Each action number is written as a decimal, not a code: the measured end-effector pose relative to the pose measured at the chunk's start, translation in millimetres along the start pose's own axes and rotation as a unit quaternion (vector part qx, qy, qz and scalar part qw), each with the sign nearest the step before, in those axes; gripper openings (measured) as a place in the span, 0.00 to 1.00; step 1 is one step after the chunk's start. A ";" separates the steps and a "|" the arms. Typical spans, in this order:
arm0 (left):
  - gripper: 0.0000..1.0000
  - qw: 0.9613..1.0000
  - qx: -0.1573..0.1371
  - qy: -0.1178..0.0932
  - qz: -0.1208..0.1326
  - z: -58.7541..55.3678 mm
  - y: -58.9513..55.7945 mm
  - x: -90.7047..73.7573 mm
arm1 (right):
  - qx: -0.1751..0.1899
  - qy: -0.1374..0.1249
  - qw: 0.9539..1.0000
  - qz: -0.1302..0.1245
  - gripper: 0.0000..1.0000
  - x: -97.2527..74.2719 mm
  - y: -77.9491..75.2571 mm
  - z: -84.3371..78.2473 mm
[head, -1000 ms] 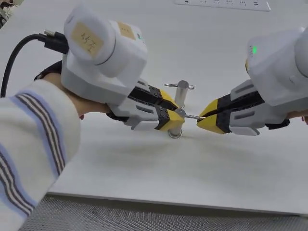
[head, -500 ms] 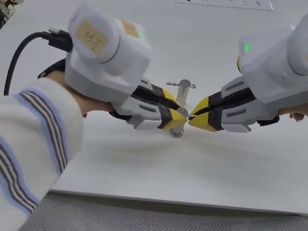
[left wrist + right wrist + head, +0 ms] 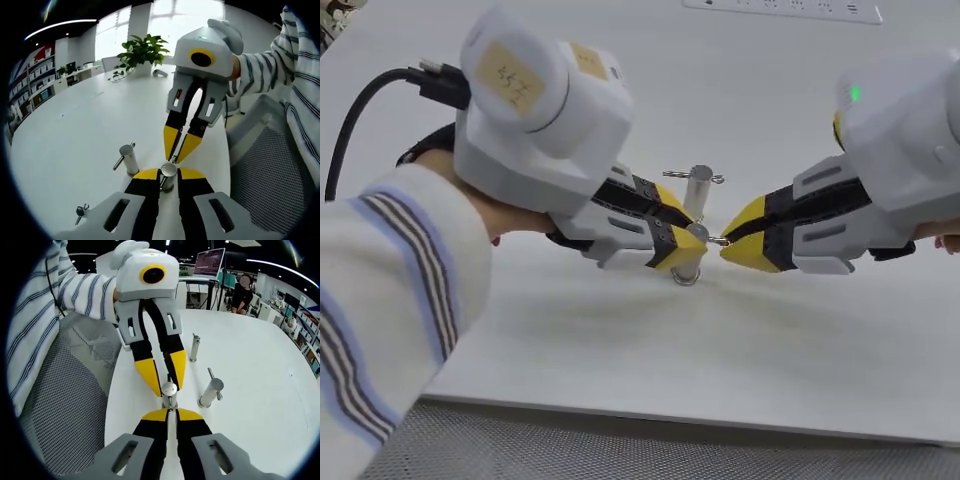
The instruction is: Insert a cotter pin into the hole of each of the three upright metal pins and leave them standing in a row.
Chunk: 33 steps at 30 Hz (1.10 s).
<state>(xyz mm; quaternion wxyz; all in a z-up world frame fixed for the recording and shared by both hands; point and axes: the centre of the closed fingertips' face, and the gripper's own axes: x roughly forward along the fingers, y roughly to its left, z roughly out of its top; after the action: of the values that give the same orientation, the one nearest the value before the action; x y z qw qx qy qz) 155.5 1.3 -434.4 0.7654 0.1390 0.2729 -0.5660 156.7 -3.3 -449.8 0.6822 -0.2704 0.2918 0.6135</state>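
The left gripper (image 3: 678, 248) reaches in from the left, and its jaws are closed on the near metal pin (image 3: 169, 170), which stands upright on the white desk (image 3: 620, 340) with its foot showing below the yellow tips. The right gripper (image 3: 732, 243) faces it from the other side, jaws pinched almost together on the tail of a cotter pin (image 3: 717, 240). That pin lies level, and its free end meets the top of the held pin; whether it has entered the hole cannot be told. Just behind stands a second metal pin (image 3: 699, 192) with a fitted cotter pin (image 3: 670, 177) through its top. A third metal pin (image 3: 195, 347) stands farther back, and a loose cotter pin (image 3: 80, 212) lies on the desk.
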 end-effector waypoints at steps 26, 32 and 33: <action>0.10 1.000 -0.007 -0.004 0.006 -1.9 4.6 0.7 | -0.009 0.001 1.000 0.011 0.00 2.8 3.6 3.5; 0.10 1.000 -0.013 -0.005 0.006 -1.3 3.3 1.2 | -0.011 0.004 1.000 0.010 0.00 2.7 2.4 3.0; 0.10 1.000 -0.017 -0.005 0.006 -1.4 3.4 1.3 | -0.011 0.004 1.000 0.009 0.00 2.8 2.0 3.1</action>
<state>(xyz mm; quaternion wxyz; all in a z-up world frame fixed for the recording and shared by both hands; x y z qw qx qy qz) 158.5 2.1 -436.6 0.7723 0.1250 0.2779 -0.5575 155.2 1.1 -449.7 0.6722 -0.2780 0.2901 0.6219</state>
